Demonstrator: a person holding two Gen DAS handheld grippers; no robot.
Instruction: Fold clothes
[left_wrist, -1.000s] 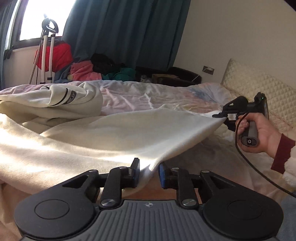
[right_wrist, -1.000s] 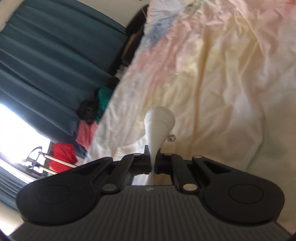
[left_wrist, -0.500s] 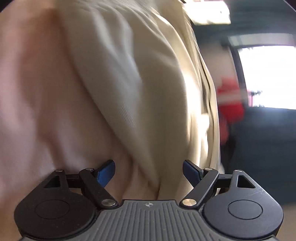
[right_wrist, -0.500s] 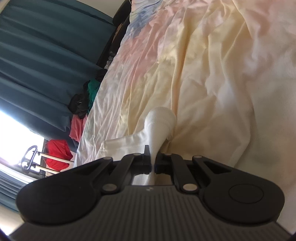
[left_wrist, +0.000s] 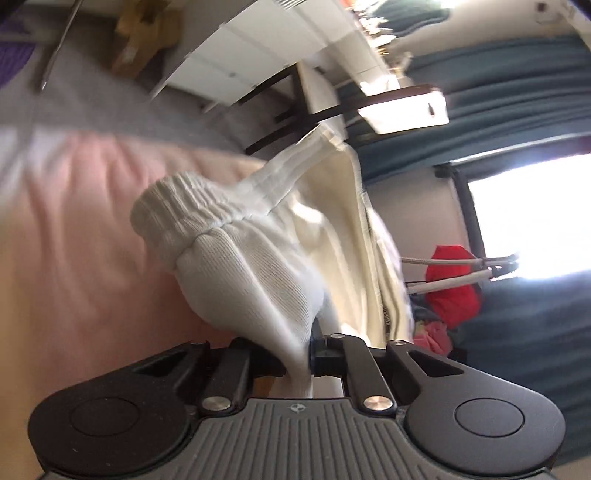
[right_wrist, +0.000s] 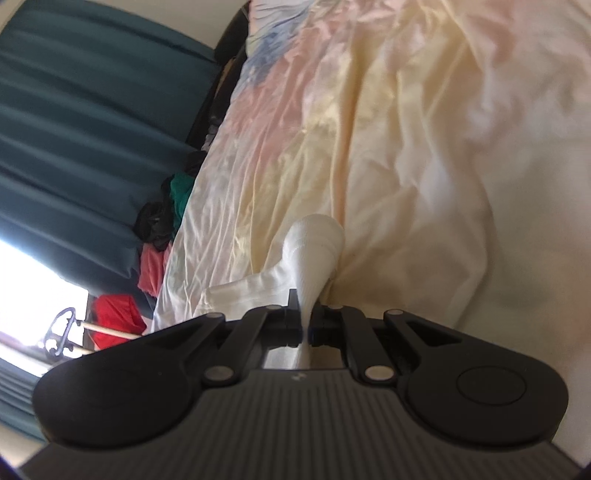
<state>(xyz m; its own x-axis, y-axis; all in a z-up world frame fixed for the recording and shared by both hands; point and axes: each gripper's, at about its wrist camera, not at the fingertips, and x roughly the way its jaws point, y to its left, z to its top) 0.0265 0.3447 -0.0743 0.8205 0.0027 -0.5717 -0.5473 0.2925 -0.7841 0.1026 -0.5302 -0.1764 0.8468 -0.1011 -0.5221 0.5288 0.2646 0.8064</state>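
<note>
One cream garment (left_wrist: 258, 266) (its ribbed cuff bunched just ahead of the fingers (left_wrist: 325, 350)), one bed (right_wrist: 406, 129), one red bundle (left_wrist: 452, 284) right of the fingers, two teal curtains (right_wrist: 92, 147).

Cream-white ribbed garment (left_wrist: 255, 280), pastel pink-yellow-blue bedsheet (right_wrist: 369, 129), teal curtains (right_wrist: 92, 122), red bag (left_wrist: 452, 284).

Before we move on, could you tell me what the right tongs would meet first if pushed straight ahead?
The right tongs already grip the white garment; beyond it the bedsheet probably comes first, though depth is unclear.
</note>
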